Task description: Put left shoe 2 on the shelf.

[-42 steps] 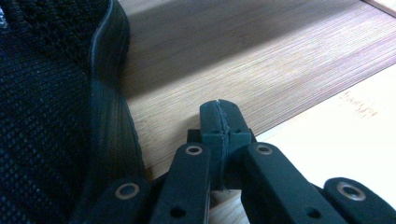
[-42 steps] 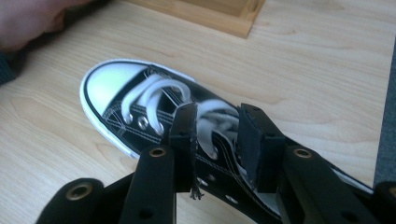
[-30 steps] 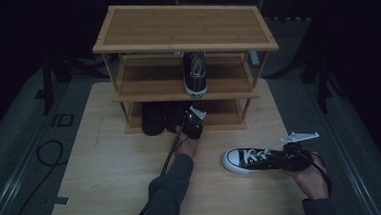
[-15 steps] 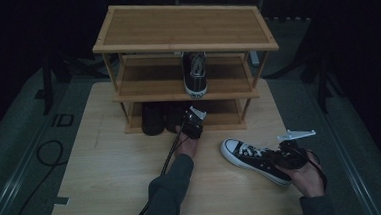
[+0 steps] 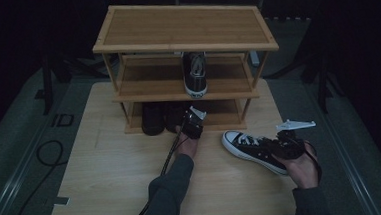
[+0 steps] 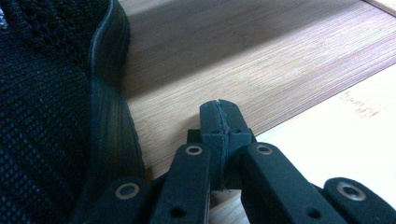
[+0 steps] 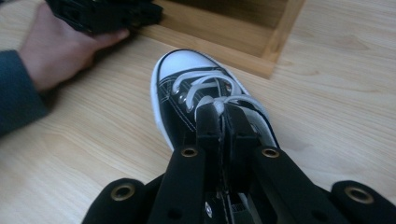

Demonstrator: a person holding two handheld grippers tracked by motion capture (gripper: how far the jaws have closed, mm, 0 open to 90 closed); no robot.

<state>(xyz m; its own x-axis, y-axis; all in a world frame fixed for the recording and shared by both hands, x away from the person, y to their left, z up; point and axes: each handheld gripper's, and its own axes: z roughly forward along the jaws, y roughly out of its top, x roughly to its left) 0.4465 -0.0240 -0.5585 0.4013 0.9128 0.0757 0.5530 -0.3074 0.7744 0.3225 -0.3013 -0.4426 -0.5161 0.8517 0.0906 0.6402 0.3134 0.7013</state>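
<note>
On the table [image 5: 108, 182], the right gripper [image 7: 223, 122], fingers clamping the sneaker [image 5: 251, 149], has swung its toe rackward; left gripper [image 6: 219, 122] closed.

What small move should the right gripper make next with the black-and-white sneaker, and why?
Probably lift the sneaker and carry it toward the shelf rack. The right gripper is shut on its laces and tongue, the toe points at the rack, and the matching sneaker sits alone on the middle shelf with free room beside it. The left gripper, shut, rests at the bottom shelf.
</note>
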